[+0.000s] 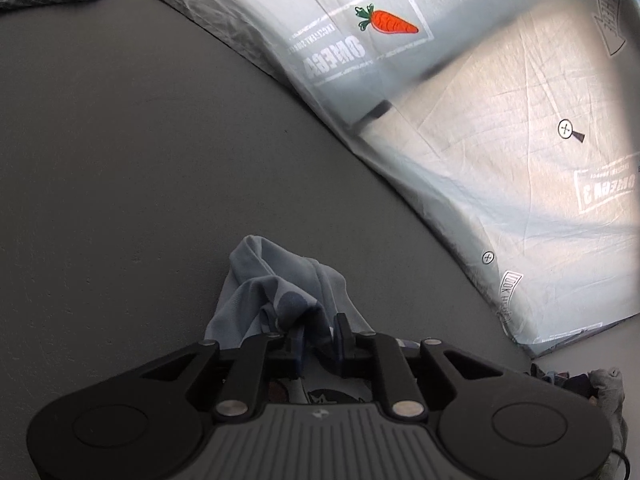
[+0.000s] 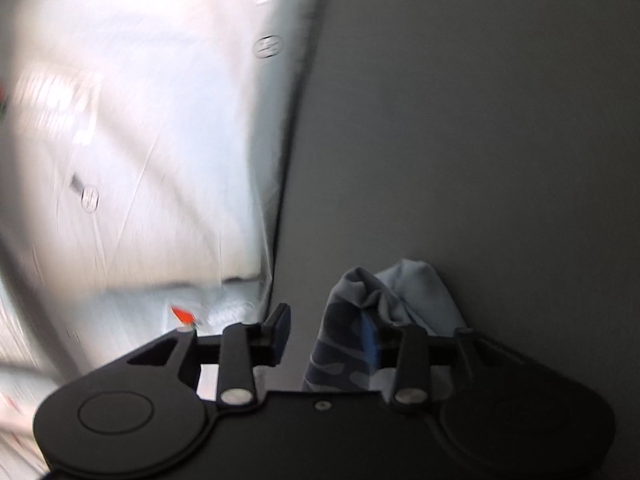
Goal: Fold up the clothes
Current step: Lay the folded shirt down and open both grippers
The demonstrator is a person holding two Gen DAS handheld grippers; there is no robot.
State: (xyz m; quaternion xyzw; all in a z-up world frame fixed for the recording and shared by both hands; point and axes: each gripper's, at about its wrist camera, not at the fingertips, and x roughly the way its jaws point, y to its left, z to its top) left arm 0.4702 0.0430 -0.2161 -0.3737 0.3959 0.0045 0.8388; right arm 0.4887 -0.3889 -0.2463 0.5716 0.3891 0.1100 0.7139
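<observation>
Blue-grey patterned cotton garment lies bunched on the dark grey surface, right at the tips of both tools, with the pale printed sheet with a carrot motif spread on the far side. In my left wrist view the left hand-held gripper has its jaws only narrowly parted, and a fold of the cloth sits in the gap; I cannot tell whether the pads press on it. In my right wrist view the right hand-held gripper is spread wider: the garment drapes against the right-side pad while the left-side pad stands clear of it over bare surface. The bundle runs forward, away from each tool, along its pointing line. I judge both hands equally near, each at its own end of the same edge.
</observation>
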